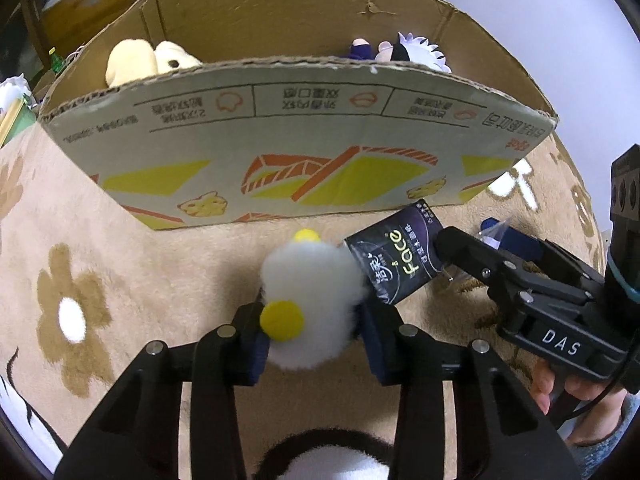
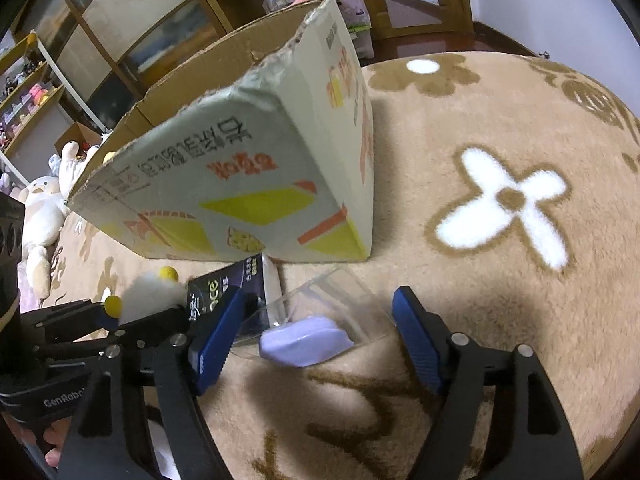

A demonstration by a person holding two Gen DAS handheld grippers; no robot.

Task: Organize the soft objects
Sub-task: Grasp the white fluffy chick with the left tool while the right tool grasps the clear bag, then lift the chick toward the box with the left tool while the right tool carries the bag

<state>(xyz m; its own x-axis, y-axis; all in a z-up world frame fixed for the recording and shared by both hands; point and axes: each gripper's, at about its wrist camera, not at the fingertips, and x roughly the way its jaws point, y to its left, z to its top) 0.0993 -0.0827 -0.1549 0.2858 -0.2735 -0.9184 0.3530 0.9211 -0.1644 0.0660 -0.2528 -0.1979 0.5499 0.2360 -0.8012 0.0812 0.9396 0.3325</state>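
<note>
My left gripper [image 1: 312,320] is shut on a white fluffy plush with yellow pom-poms [image 1: 308,292], held just above the carpet in front of the cardboard box [image 1: 280,136]. The plush also shows in the right wrist view [image 2: 154,290]. A dark tissue pack [image 1: 394,264] lies beside it, touching the plush. My right gripper [image 2: 316,332] is open, its fingers either side of a clear plastic case with a lilac object [image 2: 306,344] on the carpet. In the left wrist view the right gripper [image 1: 476,256] sits right of the tissue pack. Plush toys [image 1: 148,60] lie inside the box.
The beige flower-pattern carpet [image 2: 500,200] covers the floor. A cream plush [image 2: 40,216] lies left of the box. Wooden shelves with small items [image 2: 36,96] stand behind. A black-and-white plush [image 1: 332,456] lies under my left gripper.
</note>
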